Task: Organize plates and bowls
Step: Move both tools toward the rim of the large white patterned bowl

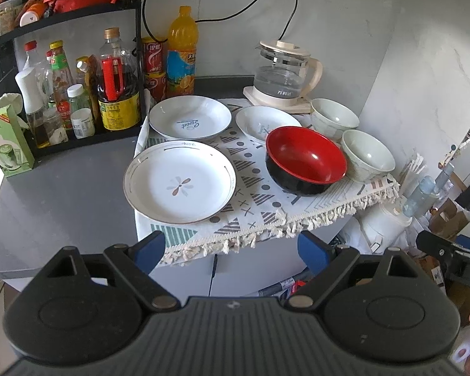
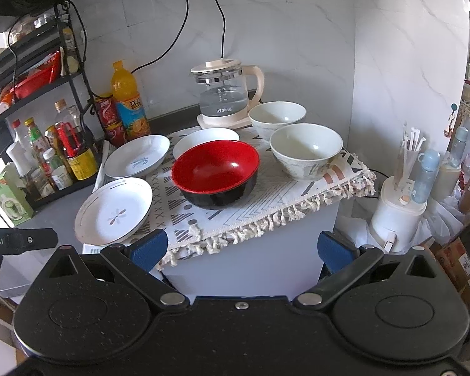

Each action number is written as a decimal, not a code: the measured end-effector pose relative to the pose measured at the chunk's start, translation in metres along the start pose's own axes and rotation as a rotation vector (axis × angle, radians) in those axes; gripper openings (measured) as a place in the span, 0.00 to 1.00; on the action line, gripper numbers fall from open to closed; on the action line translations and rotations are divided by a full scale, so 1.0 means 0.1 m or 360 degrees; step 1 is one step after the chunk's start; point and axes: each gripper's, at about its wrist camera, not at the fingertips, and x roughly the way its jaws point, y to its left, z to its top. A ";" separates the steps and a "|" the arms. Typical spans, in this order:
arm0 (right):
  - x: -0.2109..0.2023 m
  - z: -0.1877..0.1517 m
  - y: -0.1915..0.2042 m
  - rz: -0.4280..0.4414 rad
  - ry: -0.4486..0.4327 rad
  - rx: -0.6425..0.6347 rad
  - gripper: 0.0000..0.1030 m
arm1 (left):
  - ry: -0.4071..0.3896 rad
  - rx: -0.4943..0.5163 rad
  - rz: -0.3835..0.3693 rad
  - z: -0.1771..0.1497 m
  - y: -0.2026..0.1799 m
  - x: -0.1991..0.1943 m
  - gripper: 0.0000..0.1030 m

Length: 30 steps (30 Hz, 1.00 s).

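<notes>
Left gripper (image 1: 232, 252) wide open, blue pads (image 1: 148, 250) spread, empty, held off the near edge of the cloth (image 1: 266, 200). Right gripper (image 2: 241, 249) also wide open, empty, in front of the fringed cloth edge.

Ahead of left gripper, closest: flower plate (image 1: 180, 181), white, thin dark rim line, petal motif in centre, lying flat, its left part overhanging the cloth onto the grey counter (image 1: 62, 194). Behind it, "Sweet" plate (image 1: 190, 117), white, blue script. To its right, third plate (image 1: 266, 123), white, faint print, partly hidden by the red bowl (image 1: 305, 159).

Red bowl: glossy red inside, black outside, upright, ahead and right of left gripper; straight ahead of right gripper. Just right of it, near pale bowl (image 1: 368, 155), off-white, faint outer pattern, appears to touch the red bowl. Far pale bowl (image 1: 334, 118) behind it, beside the kettle (image 1: 285, 72).

All dishes separate, none stacked. Bottle rack (image 1: 62, 94) far left of the plates.
</notes>
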 end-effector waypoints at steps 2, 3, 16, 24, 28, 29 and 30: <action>0.07 0.03 -0.03 -0.0018 -0.0001 0.0001 1.00 | -0.0001 -0.0015 -0.0009 0.06 -0.03 0.08 0.87; 0.11 0.05 -0.06 -0.0022 -0.0002 0.0007 1.00 | -0.0003 -0.0021 -0.0013 0.09 -0.04 0.12 0.87; 0.71 0.50 -0.37 -0.0021 0.0062 0.0034 1.00 | 0.0002 -0.0034 -0.0026 0.62 -0.37 0.71 0.87; 1.05 0.74 -0.57 -0.0037 0.0059 0.0079 1.00 | 0.0016 -0.0023 -0.0062 0.89 -0.52 1.07 0.87; 1.22 0.85 -0.63 -0.0062 0.0063 0.0081 1.00 | 0.0033 -0.0030 -0.0092 1.00 -0.58 1.25 0.87; 1.26 0.87 -0.66 -0.0064 0.0068 0.0095 1.00 | 0.0036 -0.0031 -0.0107 1.03 -0.61 1.31 0.87; 1.30 0.89 -0.69 -0.0066 0.0075 0.0105 1.00 | 0.0042 -0.0030 -0.0122 1.06 -0.63 1.36 0.87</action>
